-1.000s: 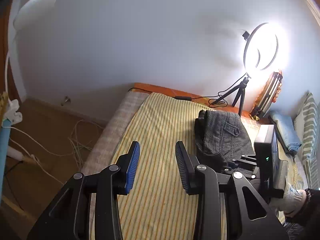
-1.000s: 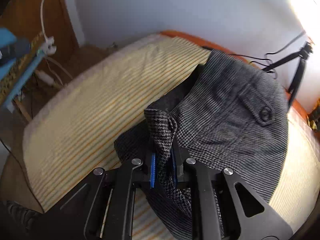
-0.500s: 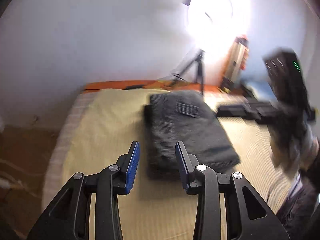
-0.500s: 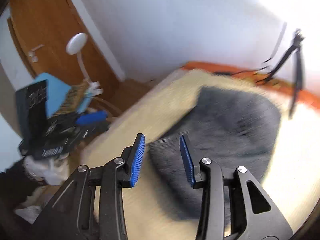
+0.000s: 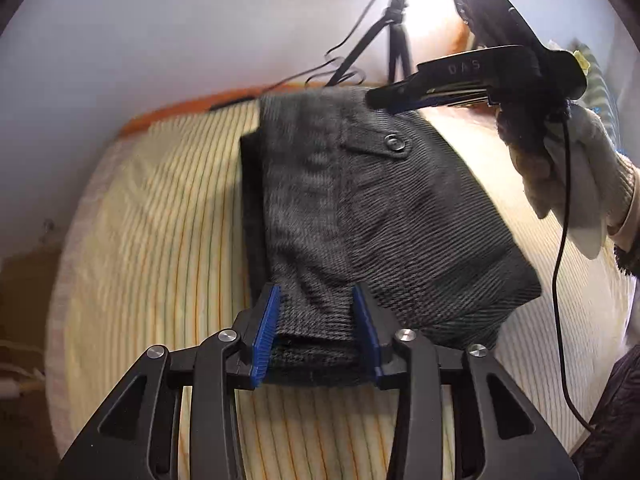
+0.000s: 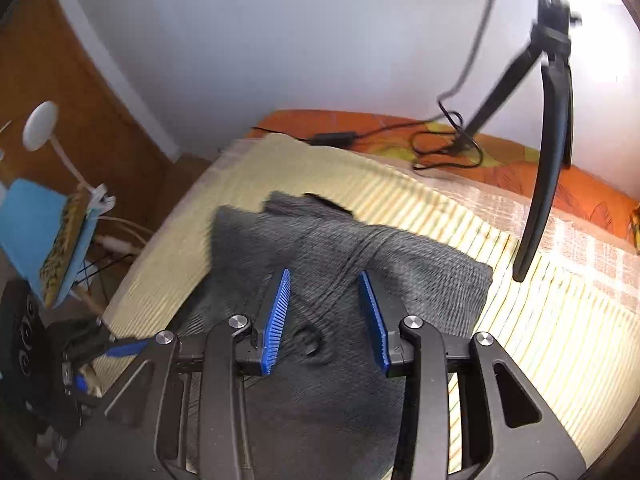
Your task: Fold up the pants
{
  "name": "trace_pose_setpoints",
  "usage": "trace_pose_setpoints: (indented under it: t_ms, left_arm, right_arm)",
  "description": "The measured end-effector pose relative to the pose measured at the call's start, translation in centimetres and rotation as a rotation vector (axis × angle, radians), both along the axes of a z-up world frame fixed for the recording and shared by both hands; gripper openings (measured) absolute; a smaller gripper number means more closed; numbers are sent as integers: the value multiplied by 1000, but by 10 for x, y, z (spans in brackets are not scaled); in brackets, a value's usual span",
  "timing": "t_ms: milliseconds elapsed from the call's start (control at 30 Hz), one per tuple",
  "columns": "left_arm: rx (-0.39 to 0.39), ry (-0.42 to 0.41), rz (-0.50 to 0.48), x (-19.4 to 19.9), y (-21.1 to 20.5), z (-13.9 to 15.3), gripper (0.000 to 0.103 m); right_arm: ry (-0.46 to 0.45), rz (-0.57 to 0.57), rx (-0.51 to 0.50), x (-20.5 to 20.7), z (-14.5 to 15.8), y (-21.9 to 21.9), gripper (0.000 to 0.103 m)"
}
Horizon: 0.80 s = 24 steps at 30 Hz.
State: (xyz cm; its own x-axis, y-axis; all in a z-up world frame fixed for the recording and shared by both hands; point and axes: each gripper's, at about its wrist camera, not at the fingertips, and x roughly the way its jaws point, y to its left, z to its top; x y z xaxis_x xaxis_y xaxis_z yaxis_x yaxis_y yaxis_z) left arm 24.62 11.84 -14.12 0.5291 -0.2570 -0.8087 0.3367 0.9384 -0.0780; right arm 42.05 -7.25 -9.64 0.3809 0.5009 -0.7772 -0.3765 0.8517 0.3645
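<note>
The dark grey woven pants (image 5: pixel 372 216), folded into a compact stacked rectangle with a buttoned pocket flap (image 5: pixel 380 146) facing up, lie flat on the yellow-striped bed (image 5: pixel 160 240).

Upside-down letters, seemingly "DAS", on the right gripper (image 5: pixel 390 98) body, otherwise nothing legible

I see the folded pants (image 5: pixel 372 208) lying on the bed (image 5: pixel 160 240). My left gripper (image 5: pixel 316 332) is at their near edge, with the edge between its jaws. My right gripper (image 6: pixel 324 320) is above the pants. A tripod (image 6: pixel 548 128) stands far behind, by the wall.
</note>
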Motion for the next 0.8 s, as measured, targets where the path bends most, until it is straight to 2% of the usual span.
trace_pose_setpoints:
  t_ms: [100,200,300,367,433,467,633,800]
  left_arm:
    - [-1,4,9,2,4,-5,38]
    - [-25,6,40,4,11,0,38]
    - [-82,24,100,2,29,14,51]
    - [-169,60,144,-4,44,25,56]
    - [-249,91,176,-13,60,33,59]
    - [-282,113,195,-18,66,34,59]
    - [-454,259,255,-25,71,24,63]
    - [-594,397,350,-18,67,-13,65]
  right_arm:
    - [34,-28,14,15,-16,-6,33]
    - [51,-28,14,20,-24,-6,33]
    - [32,-27,19,14,-12,-10,33]
    - [24,-43,29,8,-4,-20,39]
    - [26,-56,59,1,2,-37,57]
    - [34,-63,74,-3,2,-44,60]
    - [112,-110,133,-22,-17,-82,60]
    - [218,-152,232,-28,-48,-99,60]
